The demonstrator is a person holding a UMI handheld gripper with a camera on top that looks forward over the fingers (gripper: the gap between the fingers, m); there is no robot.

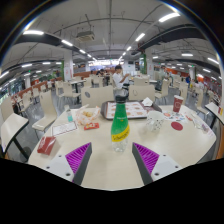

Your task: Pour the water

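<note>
The gripper (113,158) hovers over a pale table (110,170), its jaws spread wide with nothing pinched; the purple pads (80,156) face each other across a bare gap. Well left of the jaws, near the table's edge, lies a small red packet (46,146). Ahead and left of the left finger sits a plate with food (89,120). Straight ahead, just beyond the gap between the fingers, stands an upright green bottle (119,126) with a clear top. Right of it, ahead of the right finger, is a clear cup (154,122), then a red round item (177,126) and, farther off, a red cup (178,104). A person (119,82) stands in the room behind.
</note>
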